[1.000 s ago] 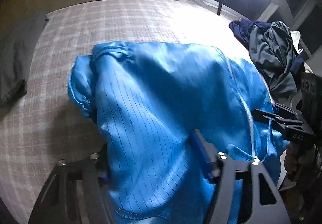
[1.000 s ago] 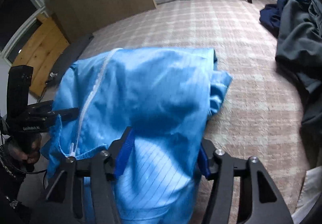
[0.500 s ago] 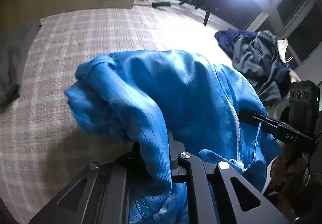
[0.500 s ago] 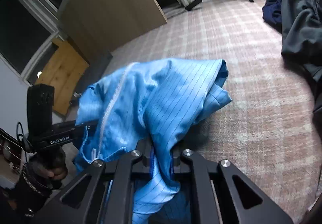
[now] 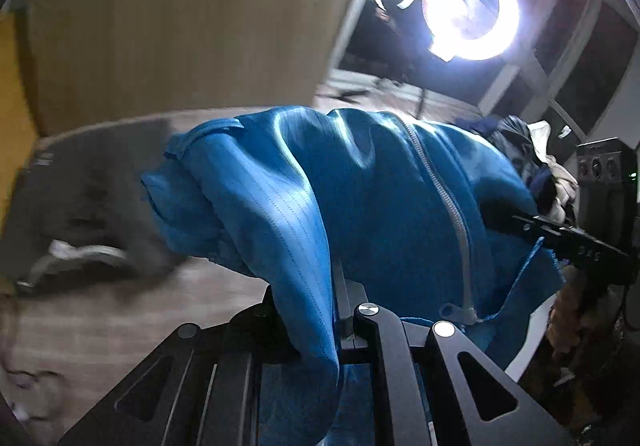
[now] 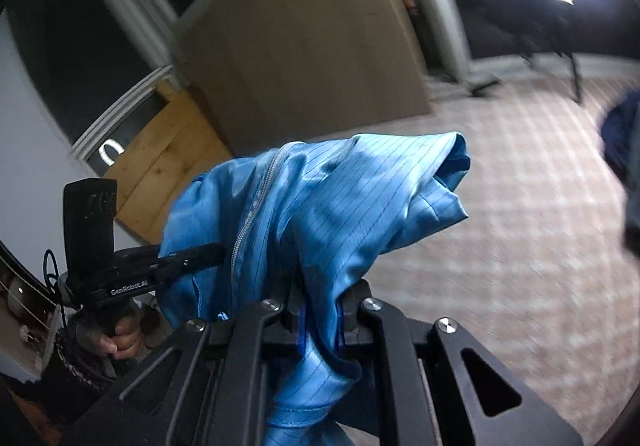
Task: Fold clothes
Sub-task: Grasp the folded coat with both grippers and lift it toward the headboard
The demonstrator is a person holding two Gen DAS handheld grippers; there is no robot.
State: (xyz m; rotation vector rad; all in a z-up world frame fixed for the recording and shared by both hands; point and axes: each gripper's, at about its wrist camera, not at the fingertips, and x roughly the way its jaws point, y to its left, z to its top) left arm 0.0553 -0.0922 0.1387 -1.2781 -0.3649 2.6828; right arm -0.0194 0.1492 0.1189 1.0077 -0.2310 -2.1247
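While pinched in both claws, blue jacket (image 5: pixel 360 197) bunched ahead, lifted.

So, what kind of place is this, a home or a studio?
Probably a room set up for recording: a bright ring light, a checked beige cloth surface, and a pile of dark clothes behind the shiny blue zip-up garment.

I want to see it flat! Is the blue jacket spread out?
No. The blue jacket hangs bunched, pinched by left gripper and right gripper.
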